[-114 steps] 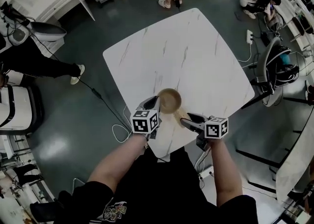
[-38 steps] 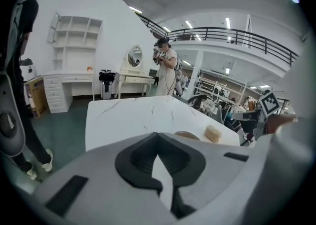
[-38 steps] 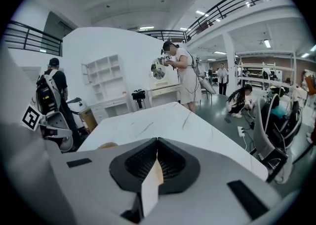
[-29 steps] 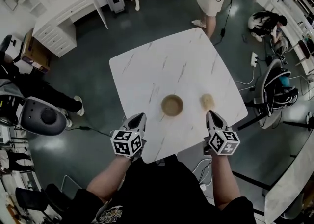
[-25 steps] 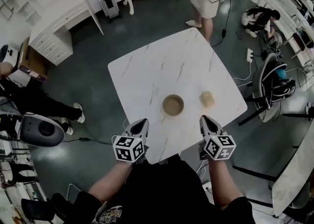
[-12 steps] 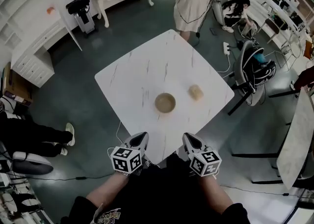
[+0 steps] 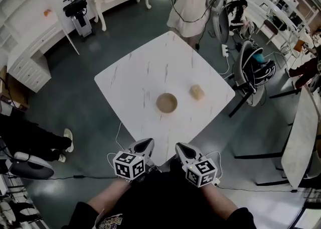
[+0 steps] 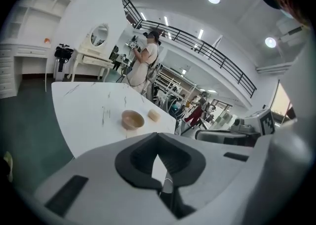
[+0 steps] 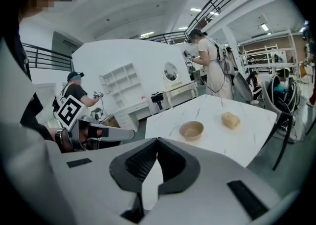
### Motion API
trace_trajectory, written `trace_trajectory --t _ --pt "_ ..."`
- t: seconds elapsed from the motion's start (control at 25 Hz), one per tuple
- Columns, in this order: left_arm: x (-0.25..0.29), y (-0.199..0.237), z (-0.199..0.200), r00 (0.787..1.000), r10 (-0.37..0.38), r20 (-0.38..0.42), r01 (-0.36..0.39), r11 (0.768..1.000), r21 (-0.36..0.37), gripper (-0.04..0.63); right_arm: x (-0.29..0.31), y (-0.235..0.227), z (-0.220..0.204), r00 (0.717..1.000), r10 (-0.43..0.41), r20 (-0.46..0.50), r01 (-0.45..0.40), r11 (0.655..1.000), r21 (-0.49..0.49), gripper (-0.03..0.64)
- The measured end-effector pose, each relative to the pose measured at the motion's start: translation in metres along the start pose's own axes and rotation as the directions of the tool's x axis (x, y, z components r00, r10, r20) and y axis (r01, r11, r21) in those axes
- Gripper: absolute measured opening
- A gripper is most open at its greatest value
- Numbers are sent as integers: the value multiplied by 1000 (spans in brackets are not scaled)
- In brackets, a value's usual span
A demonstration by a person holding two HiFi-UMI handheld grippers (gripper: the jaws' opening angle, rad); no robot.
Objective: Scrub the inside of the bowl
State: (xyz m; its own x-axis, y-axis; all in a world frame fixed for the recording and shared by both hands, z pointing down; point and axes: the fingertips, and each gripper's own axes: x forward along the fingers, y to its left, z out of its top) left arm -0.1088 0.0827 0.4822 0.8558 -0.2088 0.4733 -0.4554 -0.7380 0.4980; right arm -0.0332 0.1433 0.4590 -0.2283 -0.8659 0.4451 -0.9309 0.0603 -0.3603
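Bowl (image 7: pixel 166 103) mid-desk (image 7: pixel 145 70); tan sponge (image 7: pixel 196 92) just right of bowl. Left tool (image 7: pixel 145 143) and right tool (image 7: pixel 180 147) both closed, empty, well short of bowl.

No writing can be read anywhere. The print on the person's shirt (image 7: pixel 111 220) is too small and cut off to make out.

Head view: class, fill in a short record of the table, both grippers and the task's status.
Table: white top with grey veins
On it: bowl, upright; sponge beside it, not touching
Left gripper: shut, empty, by the nearest corner
Right gripper: shut, empty, by the same corner
Scrubbing: not under way
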Motion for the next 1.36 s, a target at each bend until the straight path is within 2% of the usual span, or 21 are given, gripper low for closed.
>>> trace_trajectory --t 0.24,0.6,1.36 --pt "-5 -5 10 1000 -18 -6 19 997 73 6 7 3 4 1000 11 9 -11 1000 7 21" --pt "-7 3 5 1000 -12 -20 13 998 58 6 16 3 0 1000 14 -11 -14 999 42 21" --pt "3 5 5 999 -24 -46 28 995 92 6 23 0 -7 999 10 -31 -9 999 43 21"
